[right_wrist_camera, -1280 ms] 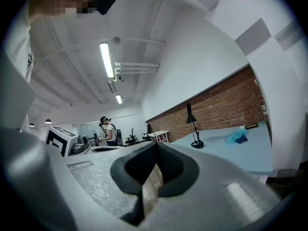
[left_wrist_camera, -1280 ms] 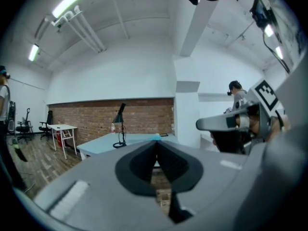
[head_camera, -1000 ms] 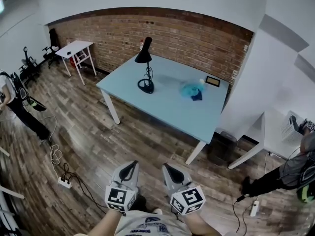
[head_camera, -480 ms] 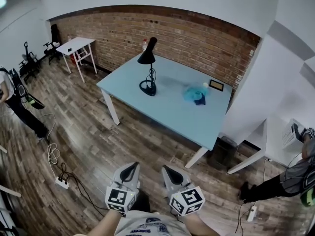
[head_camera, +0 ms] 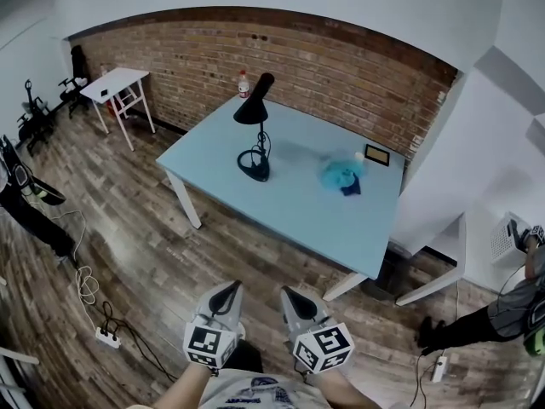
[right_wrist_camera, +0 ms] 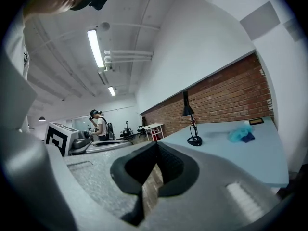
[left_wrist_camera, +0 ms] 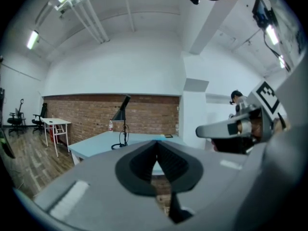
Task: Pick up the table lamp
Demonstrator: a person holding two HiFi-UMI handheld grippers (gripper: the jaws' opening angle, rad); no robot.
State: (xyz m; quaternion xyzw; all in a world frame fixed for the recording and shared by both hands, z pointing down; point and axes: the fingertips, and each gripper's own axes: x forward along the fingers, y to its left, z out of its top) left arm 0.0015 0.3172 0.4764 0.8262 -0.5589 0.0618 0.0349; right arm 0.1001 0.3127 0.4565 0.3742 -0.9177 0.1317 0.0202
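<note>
One black table lamp (head_camera: pixel 258 143) stands upright on the single light-blue table (head_camera: pixel 289 198). It is on the table's left half, inward from the left edge and nearer the far corner by the brick wall (head_camera: pixel 324 58) than the near edge. Its shade tilts over a round base, and a cord coils around the stem; where the cord runs is too thin to follow.

One bottle (head_camera: pixel 243 84) stands at the far corner behind the lamp. One crumpled blue cloth (head_camera: pixel 339 174) lies toward the right edge, well apart from the lamp. One small dark framed thing (head_camera: pixel 377 154) sits at the far right corner, too small to identify.

There are two grippers, low in the head view and well apart from the table, with wooden floor (head_camera: pixel 170 254) between. The left gripper (head_camera: pixel 225 288) has its jaws pressed together on nothing, and so does the right gripper (head_camera: pixel 290 294).

One white side table (head_camera: pixel 117 82) stands by the wall. Two power strips lie on the floor, one at the left (head_camera: pixel 106 337) and one at the right (head_camera: pixel 440 366). Two people, one at the left (head_camera: pixel 30 207) and one at the right (head_camera: pixel 502 309), are cut off by the picture's sides.
</note>
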